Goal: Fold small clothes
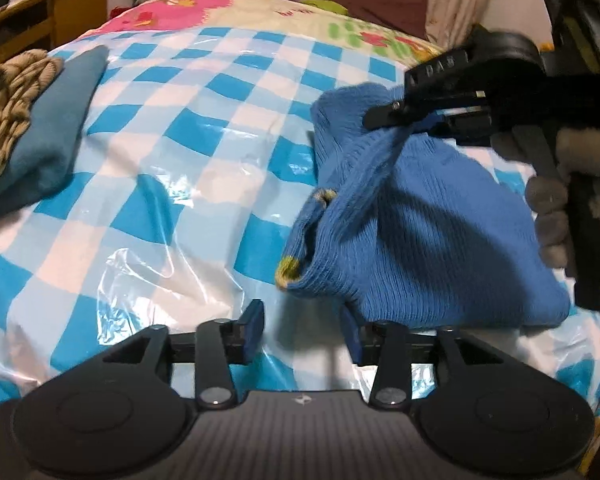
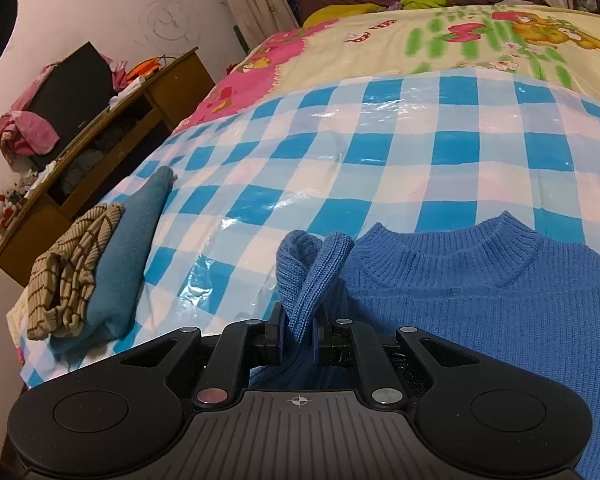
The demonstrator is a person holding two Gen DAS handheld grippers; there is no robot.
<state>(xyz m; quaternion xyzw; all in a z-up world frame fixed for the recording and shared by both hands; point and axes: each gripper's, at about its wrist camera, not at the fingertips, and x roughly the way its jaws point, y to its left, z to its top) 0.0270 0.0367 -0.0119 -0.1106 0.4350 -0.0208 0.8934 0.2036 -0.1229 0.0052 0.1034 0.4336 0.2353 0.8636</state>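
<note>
A blue knit sweater point(image 2: 480, 300) lies on the blue-and-white checked plastic sheet point(image 2: 340, 148), collar facing away. It also shows in the left wrist view point(image 1: 432, 240), partly lifted and bunched. My right gripper point(image 2: 299, 334) is shut on a fold of the sweater's edge; in the left wrist view it point(image 1: 380, 118) pinches the sweater from the upper right. My left gripper point(image 1: 302, 330) is open and empty, just left of and below the sweater's lower corner.
A folded teal garment point(image 2: 120, 272) with a tan striped garment point(image 2: 72, 276) on top lies at the sheet's left edge. A wooden desk point(image 2: 112, 140) with clutter stands beyond. A cartoon-print quilt point(image 2: 420, 40) covers the bed further back.
</note>
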